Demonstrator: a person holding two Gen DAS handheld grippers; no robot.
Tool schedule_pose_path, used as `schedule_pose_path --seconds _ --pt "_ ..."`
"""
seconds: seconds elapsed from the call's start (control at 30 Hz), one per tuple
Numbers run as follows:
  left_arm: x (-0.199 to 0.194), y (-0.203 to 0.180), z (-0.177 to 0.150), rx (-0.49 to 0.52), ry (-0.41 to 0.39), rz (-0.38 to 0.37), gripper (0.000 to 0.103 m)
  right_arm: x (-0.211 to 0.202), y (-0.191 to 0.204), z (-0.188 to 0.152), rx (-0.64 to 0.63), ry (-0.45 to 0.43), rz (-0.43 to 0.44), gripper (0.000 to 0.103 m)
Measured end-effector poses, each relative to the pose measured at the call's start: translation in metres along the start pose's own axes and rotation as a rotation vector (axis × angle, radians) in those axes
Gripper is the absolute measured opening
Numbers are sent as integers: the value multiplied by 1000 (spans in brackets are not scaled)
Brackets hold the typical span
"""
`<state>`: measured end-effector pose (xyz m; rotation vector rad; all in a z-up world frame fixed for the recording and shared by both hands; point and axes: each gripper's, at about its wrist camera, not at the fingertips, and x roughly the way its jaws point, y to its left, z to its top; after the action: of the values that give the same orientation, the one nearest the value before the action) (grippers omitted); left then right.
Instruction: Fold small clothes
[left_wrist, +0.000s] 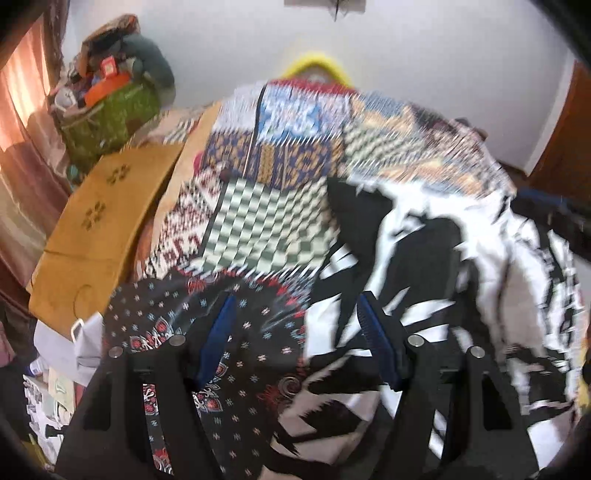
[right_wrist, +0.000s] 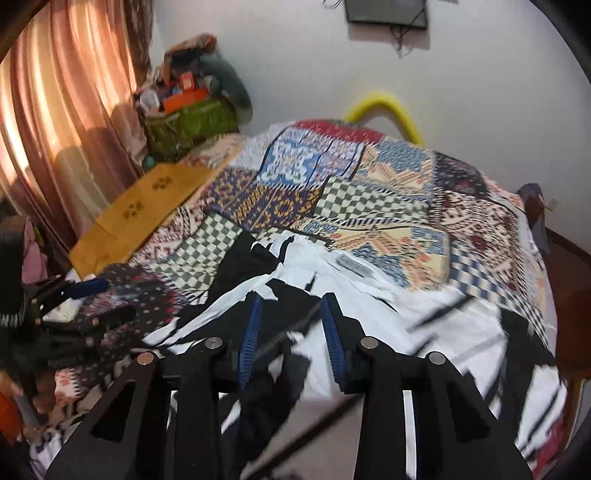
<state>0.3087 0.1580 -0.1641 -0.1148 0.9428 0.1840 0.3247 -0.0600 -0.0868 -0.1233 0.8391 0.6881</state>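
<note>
A black-and-white patterned garment (right_wrist: 369, 295) lies crumpled on a patchwork bedspread (right_wrist: 369, 192); it also shows in the left wrist view (left_wrist: 461, 258). A dark garment with small red and blue motifs (left_wrist: 221, 332) lies to its left, seen too in the right wrist view (right_wrist: 147, 295). My left gripper (left_wrist: 299, 314) is open, hovering over where the two garments meet. My right gripper (right_wrist: 291, 310) is open just above the black-and-white garment. The left gripper (right_wrist: 88, 295) shows at the left of the right wrist view. Both views are motion-blurred.
A brown paper bag (left_wrist: 99, 229) lies at the bed's left edge. A green basket piled with things (right_wrist: 188, 122) stands by the pink curtain (right_wrist: 55, 110). A yellow curved object (right_wrist: 388, 107) rises behind the bed. Paper clutter (left_wrist: 51, 369) lies at lower left.
</note>
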Motion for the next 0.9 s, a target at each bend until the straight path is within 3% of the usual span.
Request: schedule_pose_path --seconds 0.2,0.37,0.6,0.9 --pt "-47 -34 14 31 -84 -56 70 -61 -27 -25 64 -76 -43 39" --pt "-57 -70 17 95 -98 -94 74 -93 -61 -56 130 -94 -103 39" --pt "-24 -130 14 172 -35 -133 74 -119 -118 -104 234 -84 -217 39" --pt "38 -188 5 268 87 -152 74 -113 -185 -151 369 -13 -310 39"
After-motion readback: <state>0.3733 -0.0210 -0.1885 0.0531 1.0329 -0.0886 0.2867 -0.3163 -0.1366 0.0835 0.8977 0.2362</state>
